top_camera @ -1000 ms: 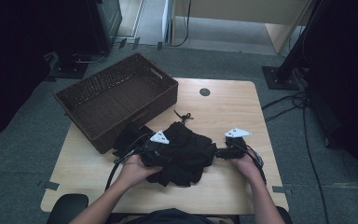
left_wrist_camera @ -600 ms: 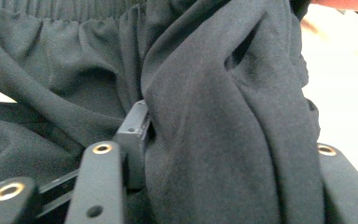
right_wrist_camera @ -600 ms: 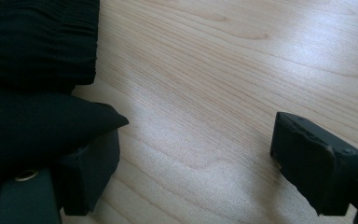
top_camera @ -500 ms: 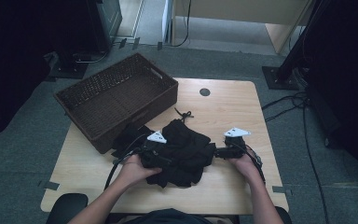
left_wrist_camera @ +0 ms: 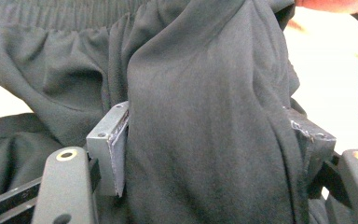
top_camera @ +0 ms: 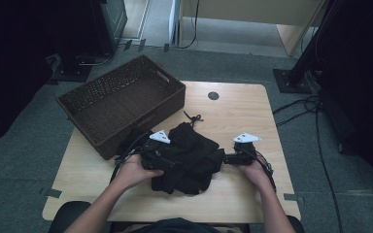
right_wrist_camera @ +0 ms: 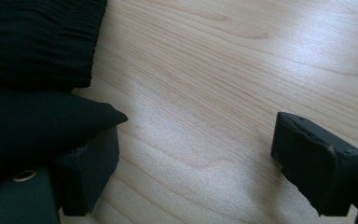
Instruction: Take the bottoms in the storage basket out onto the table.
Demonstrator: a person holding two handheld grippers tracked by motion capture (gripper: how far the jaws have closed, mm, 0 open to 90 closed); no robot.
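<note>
Lying bunched in a heap on the pale wooden surface (top_camera: 252,111), the black garment (top_camera: 189,158) with an elastic waistband and a drawstring sits just in front of the brown wicker basket (top_camera: 121,104), on the side nearer the person, with its near left edge close to the basket's front corner. The left hand-held gripper (top_camera: 167,162) is pushed into the left part of that heap; in the left gripper view its jaws have just been opening and stand wide apart, with a thick fold of the garment (left_wrist_camera: 205,116) hanging between them. One pad (left_wrist_camera: 119,154) touches the cloth along its edge, while folds drape over the other, so the cloth looks released rather than pinched. The right hand-held gripper (top_camera: 227,158) lies level at the garment's right edge, on the side far from the basket, pointing toward the cloth. In the right gripper view its jaws are spread wide over bare wood (right_wrist_camera: 223,93), and a corner of the garment (right_wrist_camera: 37,116) rests on top of one jaw without being squeezed. Both of the person's hands, the left (top_camera: 133,170) and the right (top_camera: 252,170), grip the tools from the near edge of the surface. The basket stands at an angle, overhanging the surface's far left corner.
</note>
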